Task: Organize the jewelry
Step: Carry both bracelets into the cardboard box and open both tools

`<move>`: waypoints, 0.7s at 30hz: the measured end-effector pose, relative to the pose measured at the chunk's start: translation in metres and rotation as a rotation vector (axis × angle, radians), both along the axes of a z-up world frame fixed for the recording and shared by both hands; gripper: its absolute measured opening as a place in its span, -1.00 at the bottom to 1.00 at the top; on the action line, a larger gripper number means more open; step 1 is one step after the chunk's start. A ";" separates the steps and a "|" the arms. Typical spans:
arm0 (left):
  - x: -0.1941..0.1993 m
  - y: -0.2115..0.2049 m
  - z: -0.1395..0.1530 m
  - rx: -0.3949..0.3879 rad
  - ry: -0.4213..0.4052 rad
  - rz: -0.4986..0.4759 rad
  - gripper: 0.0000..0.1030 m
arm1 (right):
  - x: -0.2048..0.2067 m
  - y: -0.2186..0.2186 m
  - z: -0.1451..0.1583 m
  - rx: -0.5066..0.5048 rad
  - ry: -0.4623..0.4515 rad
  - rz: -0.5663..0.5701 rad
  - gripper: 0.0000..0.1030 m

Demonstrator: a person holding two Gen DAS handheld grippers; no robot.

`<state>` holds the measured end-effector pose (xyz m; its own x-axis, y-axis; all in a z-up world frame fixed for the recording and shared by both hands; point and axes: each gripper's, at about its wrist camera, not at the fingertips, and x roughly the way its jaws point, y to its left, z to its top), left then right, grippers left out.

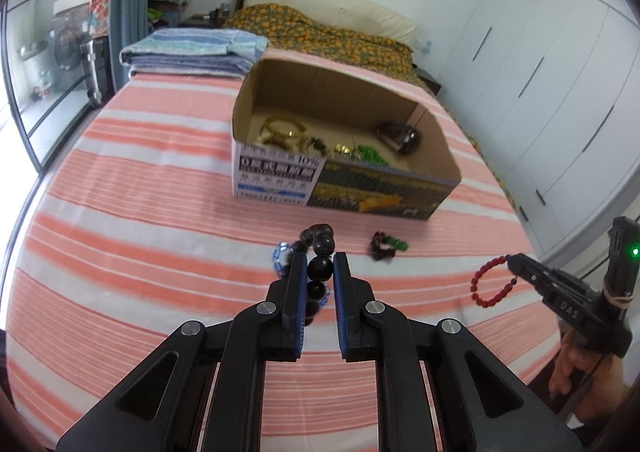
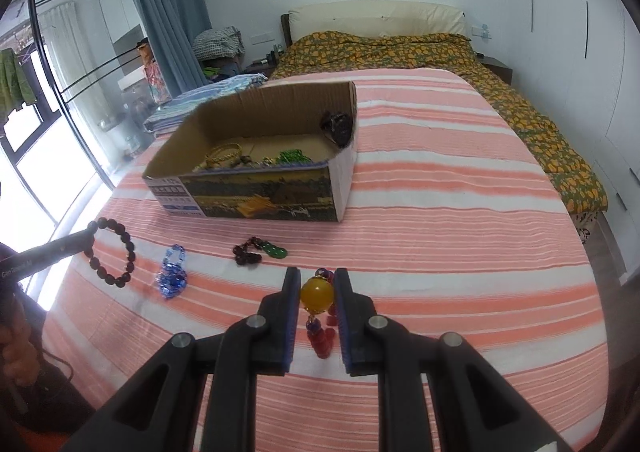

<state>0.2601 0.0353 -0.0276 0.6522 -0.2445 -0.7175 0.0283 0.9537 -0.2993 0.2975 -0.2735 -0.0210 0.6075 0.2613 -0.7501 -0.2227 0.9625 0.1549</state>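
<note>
1. Left wrist view: left tongs (image 1: 320, 266) clamp a dark bead of the dark bracelet (image 1: 320, 248), which hangs lifted off the sheet (image 1: 140, 252). Judged: pinching one bead lets the loop dangle free for a drop into the box (image 1: 280, 182).
2. Same view: blue piece (image 1: 282, 254) peeks just left of the tongs; a dark-and-green piece (image 1: 386, 246) lies on the sheet between tongs and box.
3. Same view: right tongs (image 1: 512, 261) sit at far right, tip holding the red bracelet (image 1: 490, 284), loop hanging.
4. Right wrist view: right tongs (image 2: 317, 290) are clenched on the yellow bead (image 2: 317, 295) of the red bracelet (image 2: 322, 342); red beads hang below, between the fingers.
5. Same view: box (image 2: 260, 198) lies ahead and left, open, already holding jewelry. Left tongs (image 2: 86, 238) at far left carry the dark bracelet (image 2: 114, 256). Blue piece (image 2: 173, 272) and the dark-and-green piece (image 2: 258, 250) are left on the sheet.
</note>
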 end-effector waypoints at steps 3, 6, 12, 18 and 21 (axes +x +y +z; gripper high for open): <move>0.004 0.001 0.019 0.010 -0.024 0.001 -0.79 | 0.006 0.008 0.019 0.013 -0.027 0.029 -0.66; 0.014 0.001 0.038 0.026 -0.051 0.002 -0.79 | 0.019 0.019 0.040 0.029 -0.063 0.063 -0.66; 0.055 -0.003 0.071 0.066 -0.101 0.015 -0.79 | 0.066 0.045 0.081 0.052 -0.140 0.131 -0.66; 0.117 -0.016 0.081 0.121 -0.115 0.000 -0.79 | 0.119 0.069 0.094 0.026 -0.158 0.175 -0.66; 0.148 -0.020 0.075 0.123 -0.091 0.000 -0.79 | 0.142 0.078 0.091 0.009 -0.143 0.177 -0.66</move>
